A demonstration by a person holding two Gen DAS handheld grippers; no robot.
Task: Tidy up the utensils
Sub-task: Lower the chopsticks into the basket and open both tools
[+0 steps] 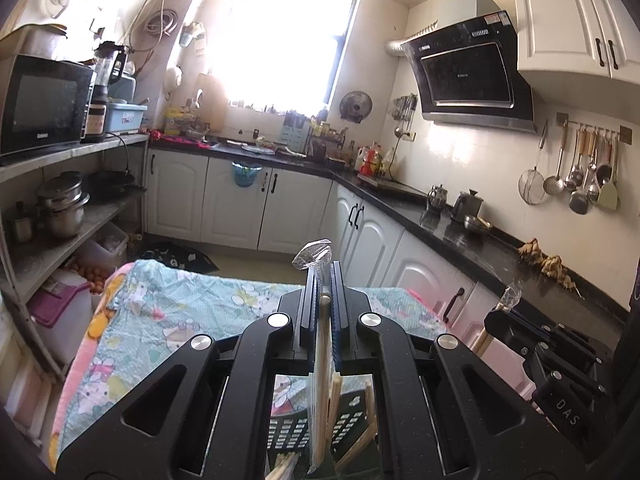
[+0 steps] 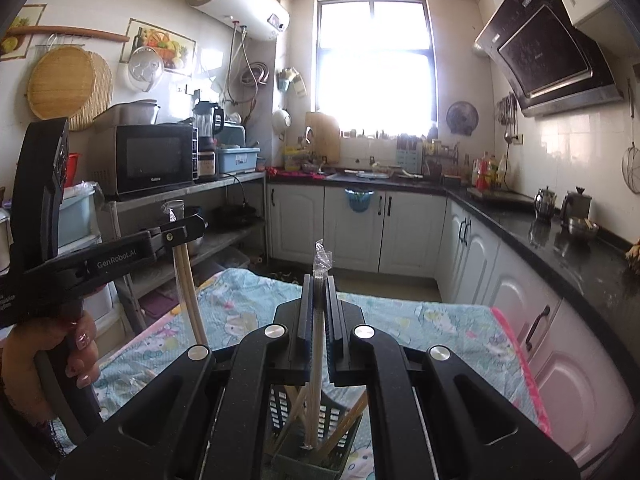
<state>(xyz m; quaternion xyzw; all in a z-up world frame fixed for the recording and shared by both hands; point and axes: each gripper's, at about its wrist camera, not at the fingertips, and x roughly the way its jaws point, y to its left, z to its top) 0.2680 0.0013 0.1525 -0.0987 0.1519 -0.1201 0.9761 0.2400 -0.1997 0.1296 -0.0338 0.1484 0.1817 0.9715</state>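
Observation:
My left gripper (image 1: 324,276) is shut on a pair of wooden chopsticks in a clear plastic sleeve (image 1: 322,360), held upright. Their lower ends hang into a dark perforated utensil basket (image 1: 352,412) that holds several loose chopsticks. My right gripper (image 2: 319,280) is shut on a second sleeved pair of chopsticks (image 2: 316,360), also upright, with its tips inside the same basket (image 2: 280,404). Each gripper shows in the other's view: the right gripper (image 1: 500,318) off to the right, the left gripper (image 2: 186,229) off to the left with its chopsticks (image 2: 188,292) and a hand (image 2: 80,352) on the handle.
The basket stands on a table under a light blue cartoon cloth (image 1: 180,312) (image 2: 420,320). A black countertop (image 1: 460,236) over white cabinets runs along the right. A shelf with a microwave (image 1: 44,100) and pots stands at the left. Ladles hang on the wall (image 1: 580,176).

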